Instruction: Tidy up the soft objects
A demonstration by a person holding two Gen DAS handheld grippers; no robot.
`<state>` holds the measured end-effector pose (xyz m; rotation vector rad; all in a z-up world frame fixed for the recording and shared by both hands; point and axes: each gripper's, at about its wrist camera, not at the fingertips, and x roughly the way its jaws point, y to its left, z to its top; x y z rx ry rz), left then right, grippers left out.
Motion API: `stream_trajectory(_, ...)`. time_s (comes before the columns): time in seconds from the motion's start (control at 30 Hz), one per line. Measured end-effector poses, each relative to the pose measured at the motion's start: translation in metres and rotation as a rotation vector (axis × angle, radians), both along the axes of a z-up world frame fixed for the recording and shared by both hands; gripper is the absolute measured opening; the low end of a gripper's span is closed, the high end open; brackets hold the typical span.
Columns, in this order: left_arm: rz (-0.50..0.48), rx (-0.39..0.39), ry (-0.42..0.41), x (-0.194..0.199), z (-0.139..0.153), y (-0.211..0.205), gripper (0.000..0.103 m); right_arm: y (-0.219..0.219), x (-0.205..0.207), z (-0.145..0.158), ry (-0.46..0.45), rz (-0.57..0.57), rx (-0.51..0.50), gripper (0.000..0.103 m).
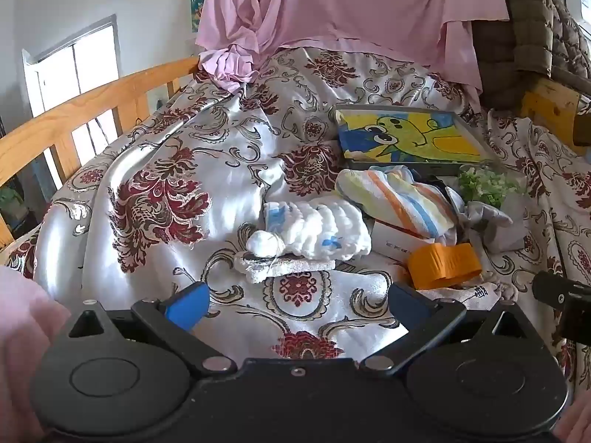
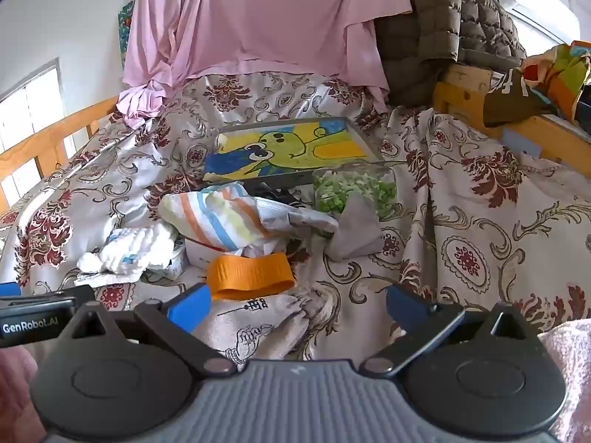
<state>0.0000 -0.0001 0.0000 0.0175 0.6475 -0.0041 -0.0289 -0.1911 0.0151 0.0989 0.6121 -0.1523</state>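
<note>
Satin floral bedspread point(image 1: 147, 170) between wooden rails point(image 1: 74, 110), pink sheet point(image 2: 258, 18) behind, both claws spread and empty.

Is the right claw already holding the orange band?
No, the right claw stands open and empty, with the orange band lying on the patterned bedspread just beyond its fingertips.

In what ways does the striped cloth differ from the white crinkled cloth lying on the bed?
The striped cloth carries orange, blue and yellow stripes; the white crinkled cloth is nearly plain, with small blue marks. The striped cloth looks smooth, while the white crinkled cloth has puffy ridges. The striped cloth lies bunched on other items beside the picture frame; the white crinkled cloth lies nearer the wooden rail. Both are soft and unheld.
</note>
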Motion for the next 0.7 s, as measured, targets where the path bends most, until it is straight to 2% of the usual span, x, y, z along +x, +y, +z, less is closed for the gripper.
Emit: stream_trajectory(0.7,0.0,0.002,0.001,0.0,0.0,-0.0001,0.102,0.0005,0.0001,-0.0016,0.008,0.0,0.004,0.103)
